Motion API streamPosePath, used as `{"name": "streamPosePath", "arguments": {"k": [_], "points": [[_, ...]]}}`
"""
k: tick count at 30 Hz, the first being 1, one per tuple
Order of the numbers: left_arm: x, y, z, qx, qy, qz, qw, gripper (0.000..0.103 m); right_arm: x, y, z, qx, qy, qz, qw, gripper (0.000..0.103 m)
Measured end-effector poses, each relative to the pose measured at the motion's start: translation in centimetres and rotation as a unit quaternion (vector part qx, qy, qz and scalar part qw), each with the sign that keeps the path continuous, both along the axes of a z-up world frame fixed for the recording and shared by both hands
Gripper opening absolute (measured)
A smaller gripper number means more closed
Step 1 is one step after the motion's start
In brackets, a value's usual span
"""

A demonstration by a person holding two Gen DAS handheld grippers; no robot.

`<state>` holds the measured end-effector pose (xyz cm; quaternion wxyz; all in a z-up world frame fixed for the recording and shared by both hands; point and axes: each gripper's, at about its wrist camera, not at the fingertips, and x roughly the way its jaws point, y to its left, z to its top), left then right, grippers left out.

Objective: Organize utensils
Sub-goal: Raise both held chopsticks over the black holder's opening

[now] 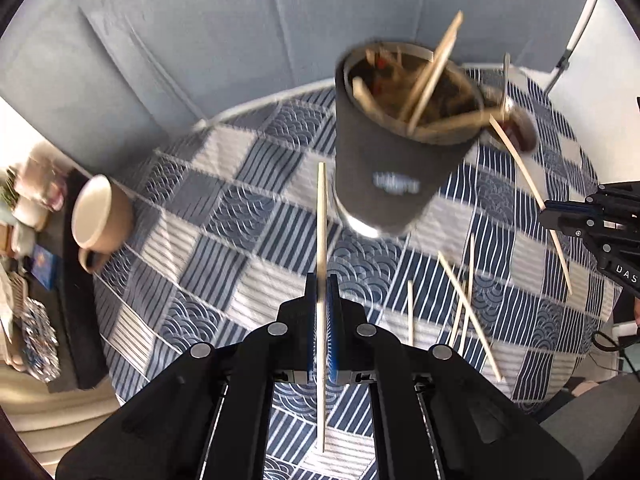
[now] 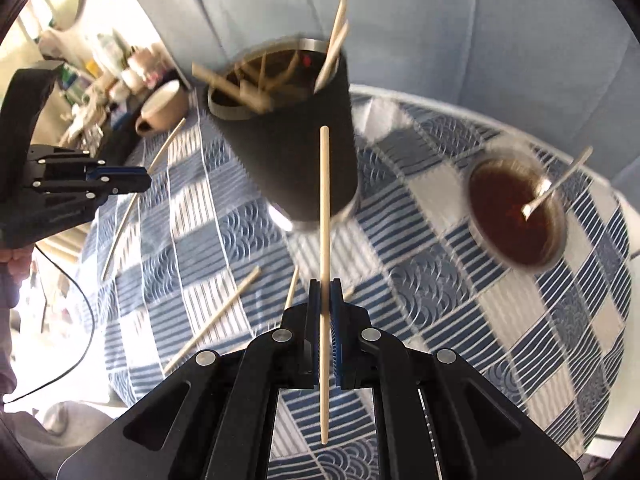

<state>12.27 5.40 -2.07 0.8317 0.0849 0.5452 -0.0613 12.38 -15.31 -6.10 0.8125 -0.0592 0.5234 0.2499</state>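
Left gripper: fingers clamped on a single chopstick, pinched around mid-length. Stick runs along the fingers' own line, one end poking out ahead toward the cup, the other trailing back under the gripper body. Clear of the cloth, no contact with the tabletop.

Right gripper: same picture. Fingers closed tight on its own chopstick, long axis straight ahead, tip aimed at the cup wall.

Beyond both sets of fingers, loose chopsticks lie flat on the checked cloth, fanned at mixed angles between the two grippers, nearer the right one.

Farther out: the black cup stands upright near mid-table, already stuffed with sticks leaning every which way, some jutting past the rim. It sits ahead of and above both stick tips in frame, slightly right of the left gripper's line and slightly left of the right gripper's. So the cup lies roughly between the two, neither arm clearly nearer.

Key relation: each stick points at the cup's side, not its mouth. Judgement: both need to clear the rim, then tip so the long axis goes near vertical over the opening before release. The leaning sticks inside narrow the free gap; likely snag point.

Farther still: small bowl of dark sauce with a spoon in it, right of the cup. Tan mug at the far left table edge. Neither in the path.
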Motion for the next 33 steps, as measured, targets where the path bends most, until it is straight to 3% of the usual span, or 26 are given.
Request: {"name": "streamPosePath", "arguments": {"k": [8,19,22,26,29,33], "points": [[1.9,-1.9,4.8,-0.017,-0.041,-0.016,0.9989,0.005,2.6,0.0,5.0,0.036,-0.049,-0.007,0.998,0.005],[4.8,-3.0,8.2,-0.058,-0.072,-0.017,0.9955,0.005,5.0,2.0,8.3,0.057,-0.079,0.011,0.995,0.005],[5.7,-3.0,9.0,-0.081,-0.086,-0.019,0.9928,0.005,5.9,2.4,8.9,0.068,-0.084,0.014,0.994,0.005],[6.4,-3.4,10.3,-0.079,-0.129,-0.022,0.9882,0.005,7.1,3.0,9.3,0.080,-0.094,0.019,0.992,0.005],[7.2,-3.4,11.1,-0.110,-0.158,-0.031,0.9808,0.005,7.8,3.3,9.7,0.081,-0.119,0.014,0.990,0.005],[7.8,-3.4,11.5,-0.115,-0.202,-0.031,0.9721,0.005,9.0,4.0,9.7,0.081,-0.124,0.014,0.989,0.005]]}}
